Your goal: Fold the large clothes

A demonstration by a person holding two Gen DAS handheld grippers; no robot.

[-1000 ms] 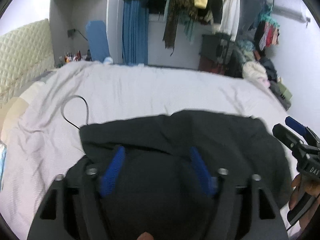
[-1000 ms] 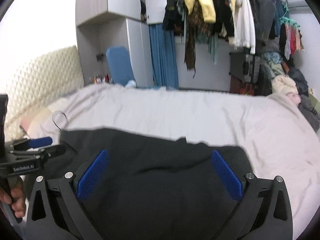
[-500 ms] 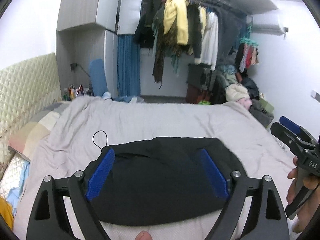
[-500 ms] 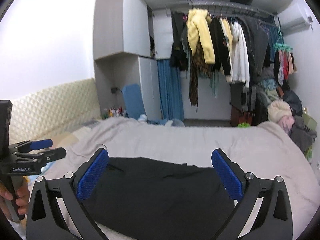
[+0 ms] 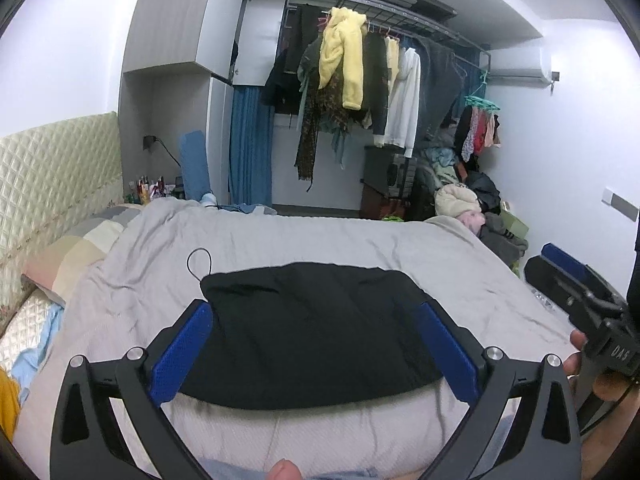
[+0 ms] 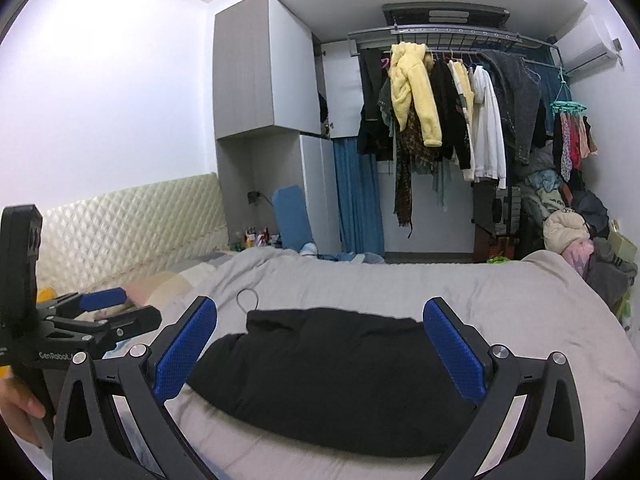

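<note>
A black garment lies folded flat on the grey bed sheet, with a thin drawstring loop at its far left corner. It also shows in the right wrist view. My left gripper is open and empty, held above and short of the garment's near edge. My right gripper is open and empty, also held back above the garment. The right gripper shows at the right edge of the left wrist view, and the left gripper at the left edge of the right wrist view.
A padded headboard and pillows are at the left. A rail of hanging clothes and a pile of clothes stand beyond the bed's far side. A bedside shelf with small bottles is far left.
Both grippers have lifted up and back from the garment, which now lies released on the bed. The views tilted up from the cloth to the room.
</note>
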